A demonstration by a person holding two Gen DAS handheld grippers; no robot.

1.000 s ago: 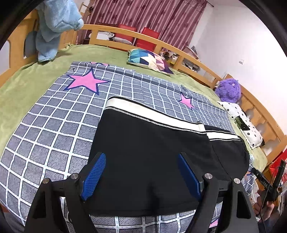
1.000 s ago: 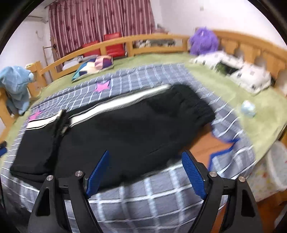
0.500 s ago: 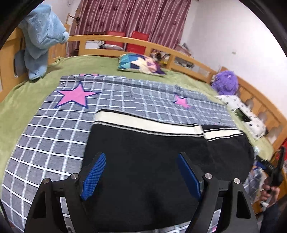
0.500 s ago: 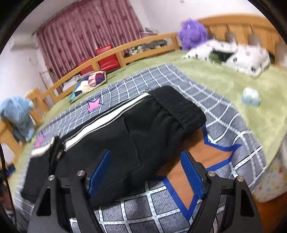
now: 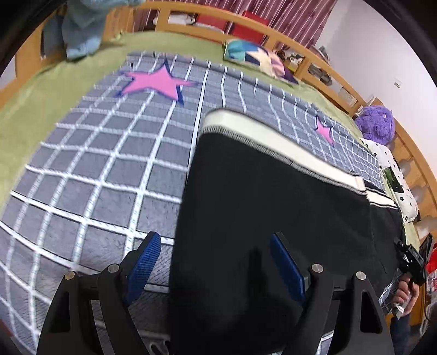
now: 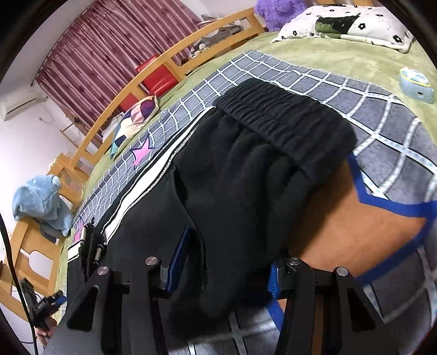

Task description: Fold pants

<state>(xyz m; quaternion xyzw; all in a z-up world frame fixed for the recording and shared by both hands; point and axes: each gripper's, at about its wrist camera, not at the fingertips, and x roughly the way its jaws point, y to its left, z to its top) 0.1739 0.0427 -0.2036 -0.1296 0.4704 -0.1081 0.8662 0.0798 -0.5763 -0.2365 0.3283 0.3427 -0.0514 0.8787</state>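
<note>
A: Item one, the garment. How is it entered?

B: Black pants with a white side stripe are recorded lying flat on a grey checked blanket, which is spread over a green bed cover. The elastic waistband is seen in the right wrist view, bunched at the far end; an orange patch with a blue border is exposed on the blanket just beside it.

A: The tools?

B: The left gripper is listed with its blue pads set wide apart. One pad is placed over bare blanket, the other over black fabric, so that the edge of the pants is straddled; nothing is clamped. The right gripper is likewise entered as spread, with a thick fold of the pants lying between its jaws. Whether the fabric is touched by the pads cannot be told.

A: Surroundings?

B: A wooden bed rail is noted around the mattress. A patterned cushion, a purple plush toy, a blue plush toy and a white flowered pillow are catalogued along the edges. A small pale blue object is logged on the green cover, well apart from the pants. Pink stars are printed on the blanket. Maroon curtains are hung behind.
</note>
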